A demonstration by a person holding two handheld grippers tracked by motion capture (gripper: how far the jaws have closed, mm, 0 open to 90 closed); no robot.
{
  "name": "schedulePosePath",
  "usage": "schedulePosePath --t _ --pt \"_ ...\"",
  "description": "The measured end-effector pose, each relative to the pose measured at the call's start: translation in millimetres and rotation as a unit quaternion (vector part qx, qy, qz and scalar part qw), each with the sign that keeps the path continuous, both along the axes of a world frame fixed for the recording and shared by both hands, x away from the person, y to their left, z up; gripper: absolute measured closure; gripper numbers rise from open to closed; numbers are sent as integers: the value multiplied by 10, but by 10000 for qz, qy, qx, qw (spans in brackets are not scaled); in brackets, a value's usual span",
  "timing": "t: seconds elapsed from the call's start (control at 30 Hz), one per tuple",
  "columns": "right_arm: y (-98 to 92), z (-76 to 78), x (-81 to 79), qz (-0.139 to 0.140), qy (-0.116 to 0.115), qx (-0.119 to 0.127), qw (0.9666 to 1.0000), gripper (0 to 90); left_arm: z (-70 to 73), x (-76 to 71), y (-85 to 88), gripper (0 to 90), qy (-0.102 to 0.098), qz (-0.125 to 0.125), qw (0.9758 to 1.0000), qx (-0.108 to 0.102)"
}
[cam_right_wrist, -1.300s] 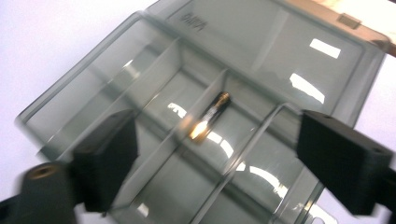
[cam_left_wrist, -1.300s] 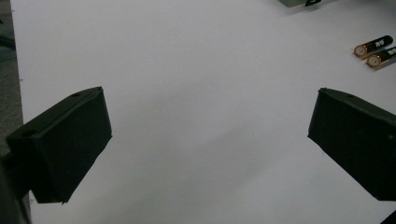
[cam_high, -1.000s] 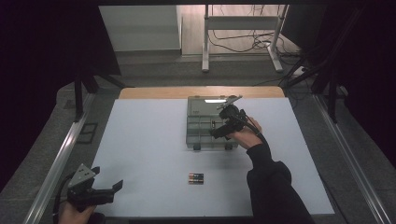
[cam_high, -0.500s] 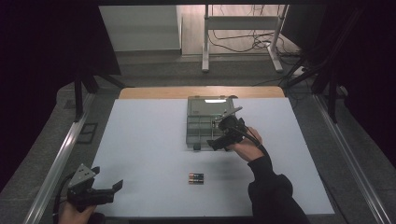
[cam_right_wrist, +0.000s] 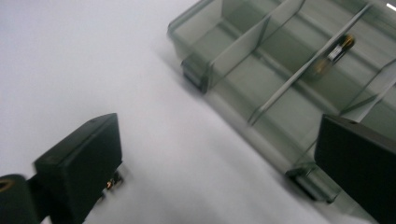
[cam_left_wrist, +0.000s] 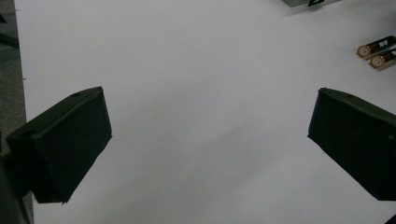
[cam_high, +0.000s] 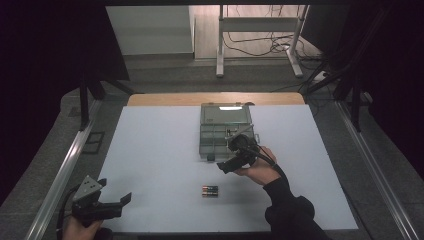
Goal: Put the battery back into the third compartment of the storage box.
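Note:
A clear plastic compartment box (cam_high: pixel 224 131) lies open at the table's middle back. One battery (cam_right_wrist: pixel 337 48) rests in one of its compartments (cam_right_wrist: pixel 299 70). Two batteries (cam_high: pixel 210 190) lie side by side on the white table in front of the box; they also appear as batteries (cam_left_wrist: pixel 379 51) at the upper right of the left gripper view. My right gripper (cam_high: pixel 226 167) hovers open just off the box's near edge, above and to the right of the two batteries. Its jaws (cam_right_wrist: pixel 219 140) hold nothing. My left gripper (cam_high: pixel 116 191) stands open near the front left corner, empty (cam_left_wrist: pixel 210 116).
The white table top (cam_high: pixel 150 150) spreads wide between the two grippers. A metal rail (cam_high: pixel 60 175) runs along the left side. A wooden strip (cam_high: pixel 165 99) edges the table's far side, with a stand and cables on the floor beyond.
My right gripper has drawn back from over the box toward the near side, closer to the two loose batteries. The left gripper has stayed put.

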State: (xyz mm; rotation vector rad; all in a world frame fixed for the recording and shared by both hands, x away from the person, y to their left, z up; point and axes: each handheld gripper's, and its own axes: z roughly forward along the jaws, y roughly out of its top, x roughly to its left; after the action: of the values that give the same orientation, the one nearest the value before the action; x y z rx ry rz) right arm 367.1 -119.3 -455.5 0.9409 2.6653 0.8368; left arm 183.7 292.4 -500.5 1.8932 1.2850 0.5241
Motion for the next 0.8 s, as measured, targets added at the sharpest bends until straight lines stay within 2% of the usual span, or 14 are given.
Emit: schedulePosePath --t 0.17,0.33,0.57,0.8 --pt "55 -52 -132 130 -52 -124 9998 118 0 0 -1 2 2 5 10000 4" --pt "138 -107 -243 461 10 -114 9989 234 0 0 0 2 3 9 10000 2" --pt "289 -247 -356 914 356 -273 9948 372 1 -1 -2 4 3 5 10000 17" --pt "376 -330 -409 1307 452 -405 9896 571 1 -1 -6 5 6 2 10000 27"
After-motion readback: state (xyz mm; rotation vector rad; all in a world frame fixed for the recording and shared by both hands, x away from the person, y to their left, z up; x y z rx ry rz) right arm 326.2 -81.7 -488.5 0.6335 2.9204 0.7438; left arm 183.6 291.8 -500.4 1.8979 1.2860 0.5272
